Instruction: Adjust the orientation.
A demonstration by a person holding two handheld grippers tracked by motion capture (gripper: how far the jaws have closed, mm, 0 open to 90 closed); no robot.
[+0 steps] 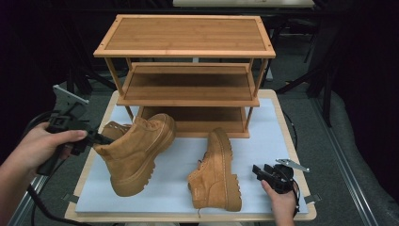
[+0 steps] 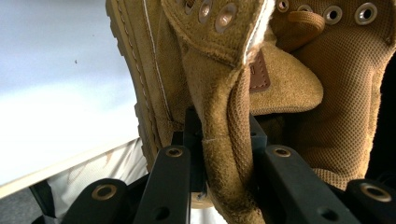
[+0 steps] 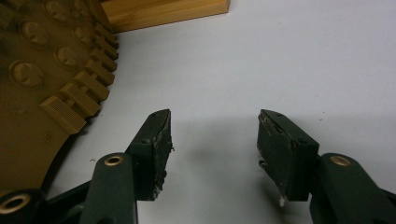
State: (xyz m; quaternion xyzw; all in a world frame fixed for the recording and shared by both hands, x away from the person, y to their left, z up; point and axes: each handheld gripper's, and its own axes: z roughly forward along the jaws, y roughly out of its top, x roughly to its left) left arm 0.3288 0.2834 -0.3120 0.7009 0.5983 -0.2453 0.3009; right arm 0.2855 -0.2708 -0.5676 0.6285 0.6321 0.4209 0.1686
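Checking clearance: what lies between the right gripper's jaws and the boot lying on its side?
Bare white mat, in the right gripper view; open right gripper beside the boot's sole.

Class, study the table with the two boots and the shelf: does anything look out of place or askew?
Yes. The second boot lies tipped on its side on the white mat, sole facing the right gripper. The other boot hangs tilted, pinched at its collar by the left gripper. The wooden shelf holds nothing.

The right tool (image 3: 212, 154) rests low over the white desk (image 3: 289, 65), its jaws spread apart with nothing between them. A boot's lugged sole (image 3: 42, 88) lies at left; the wooden rack's base (image 3: 163, 11) sits beyond.
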